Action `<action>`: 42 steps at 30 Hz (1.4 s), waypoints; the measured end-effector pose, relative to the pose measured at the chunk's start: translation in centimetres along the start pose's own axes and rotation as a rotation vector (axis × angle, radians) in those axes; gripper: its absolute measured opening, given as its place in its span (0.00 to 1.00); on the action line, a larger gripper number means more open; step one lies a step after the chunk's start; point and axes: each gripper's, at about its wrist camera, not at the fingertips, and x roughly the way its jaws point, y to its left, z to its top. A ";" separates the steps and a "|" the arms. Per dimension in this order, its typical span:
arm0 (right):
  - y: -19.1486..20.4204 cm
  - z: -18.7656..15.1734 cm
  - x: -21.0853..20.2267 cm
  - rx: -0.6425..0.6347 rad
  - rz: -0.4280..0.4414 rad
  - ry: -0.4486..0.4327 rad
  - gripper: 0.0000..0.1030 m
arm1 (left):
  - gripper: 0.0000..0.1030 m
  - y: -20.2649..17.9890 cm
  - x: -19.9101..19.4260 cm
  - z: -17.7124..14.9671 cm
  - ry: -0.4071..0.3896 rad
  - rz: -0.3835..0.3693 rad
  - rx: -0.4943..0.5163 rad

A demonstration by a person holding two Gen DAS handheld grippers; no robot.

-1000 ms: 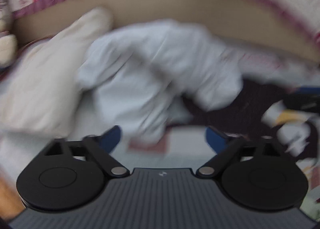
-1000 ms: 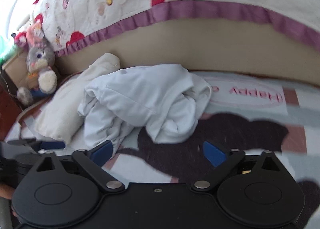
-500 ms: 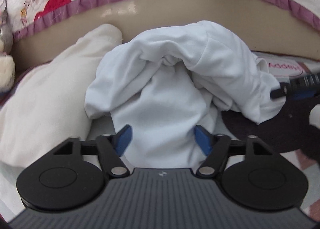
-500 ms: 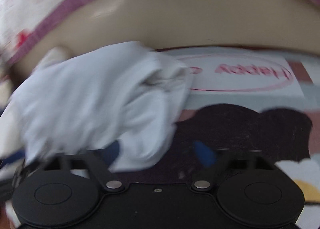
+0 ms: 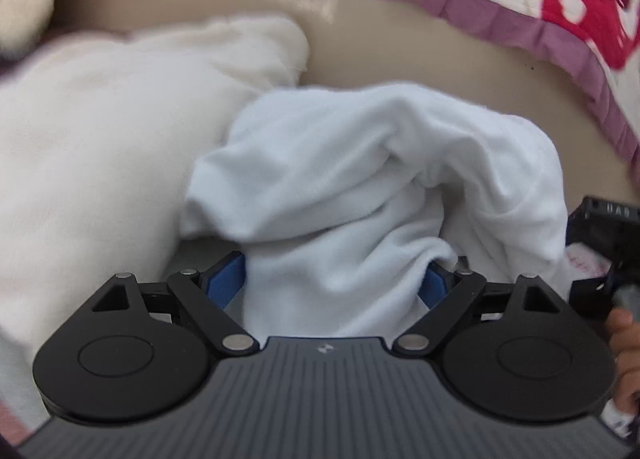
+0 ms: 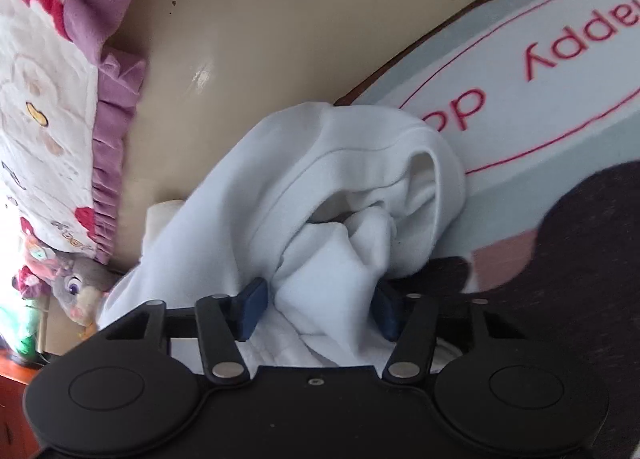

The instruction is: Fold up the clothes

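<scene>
A crumpled white garment point(image 5: 360, 163) lies heaped on a printed mat beside a beige bed side. My left gripper point(image 5: 330, 283) is open, its blue fingers point(image 5: 224, 283) wide apart with the garment's near fold lying between them. In the right wrist view the same garment point(image 6: 280, 187) is bunched, and my right gripper point(image 6: 318, 307) has closed in on a thick fold of it. The cloth looks pinched between the blue pads point(image 6: 252, 307). The right gripper's black body point(image 5: 600, 243) shows at the right edge of the left view.
A cream pillow-like bundle point(image 5: 100, 131) lies left of the garment. The beige bed panel point(image 5: 400, 43) rises behind, under a quilt with a purple frill point(image 6: 116, 111). A plush toy point(image 6: 80, 287) sits far left. The mat point(image 6: 540, 99) reads "Happy". A hand point(image 5: 624, 339) is at the right.
Both grippers moved in onto the white garment. The left fingers spread wider around its near fold. The right gripper tilted and its fingers narrowed onto a fold.
</scene>
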 end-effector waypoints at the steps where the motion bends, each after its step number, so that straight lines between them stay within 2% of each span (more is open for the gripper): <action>1: 0.3 -0.3 0.2 -0.014 0.000 0.012 0.55 | 0.80 0.8 0.7 0.1 0.035 -0.058 -0.073; 2: 0.5 -0.7 0.3 -0.025 0.008 0.033 0.55 | 0.78 1.6 1.5 0.2 0.070 -0.117 -0.145; 3: 0.6 -1.0 0.4 -0.026 0.025 0.058 0.55 | 0.60 2.1 2.0 0.2 0.099 -0.167 -0.206; 4: 0.6 -1.3 0.4 -0.022 0.042 0.082 0.55 | 0.54 2.2 2.2 0.3 0.120 -0.202 -0.249; 6: 0.4 -1.8 0.3 -0.007 0.072 0.119 0.55 | 0.34 2.4 2.6 0.3 0.160 -0.274 -0.333; 7: 0.4 -2.2 0.2 -0.007 0.085 0.135 0.52 | 0.30 2.1 2.5 0.2 0.176 -0.301 -0.342; 9: 0.1 -2.7 0.0 -0.025 0.106 0.152 0.45 | 0.23 0.0 1.9 -0.1 0.189 -0.326 -0.249; 11: -0.4 -3.0 -0.9 -0.022 0.141 0.158 0.42 | 0.21 -2.0 1.1 -0.4 0.201 -0.356 -0.167; 14: -1.2 -2.9 -3.6 0.001 0.199 0.150 0.40 | 0.20 -4.0 -0.6 -1.1 0.205 -0.441 -0.121; 18: -2.0 -2.4 -9.3 -0.020 0.270 0.141 0.38 | 0.20 -6.8 -3.6 -3.0 0.218 -0.577 -0.048; 22: -1.7 -3.2 -15.7 -0.143 0.247 0.110 0.38 | 0.20 -11.7 -6.5 -6.0 0.258 -0.639 0.046; 24: -2.5 -3.8 -18.9 -0.156 0.228 0.080 0.38 | 0.20 -14.2 -7.9 -7.6 0.270 -0.673 0.085; 28: -3.5 -4.4 -25.7 -0.139 0.236 0.010 0.37 | 0.20 -17.8 -11.5 -8.2 0.223 -0.764 0.145; 33: -0.7 -5.3 -33.1 -0.239 0.269 -0.092 0.37 | 0.19 -22.4 -16.1 -8.9 0.163 -0.876 0.221; 34: -0.1 -5.4 -34.4 -0.260 0.275 -0.107 0.37 | 0.20 -23.0 -16.6 -9.1 0.160 -0.875 0.238; 35: 0.5 -5.6 -35.4 -0.290 0.258 -0.121 0.37 | 0.20 -23.0 -16.5 -9.3 0.172 -0.832 0.259; 38: 2.4 -6.8 -36.7 -0.420 0.094 -0.165 0.39 | 0.22 -23.0 -16.0 -10.1 0.208 -0.704 0.321; 40: 2.7 -7.7 -34.6 -0.524 -0.080 -0.202 0.48 | 0.23 -22.9 -15.8 -10.5 0.232 -0.617 0.361; 41: 2.1 -7.9 -33.3 -0.550 -0.145 -0.202 0.49 | 0.24 -22.9 -15.6 -10.8 0.243 -0.574 0.381; 42: 1.2 -8.2 -32.4 -0.549 -0.170 -0.190 0.49 | 0.25 -22.9 -15.5 -11.0 0.255 -0.530 0.401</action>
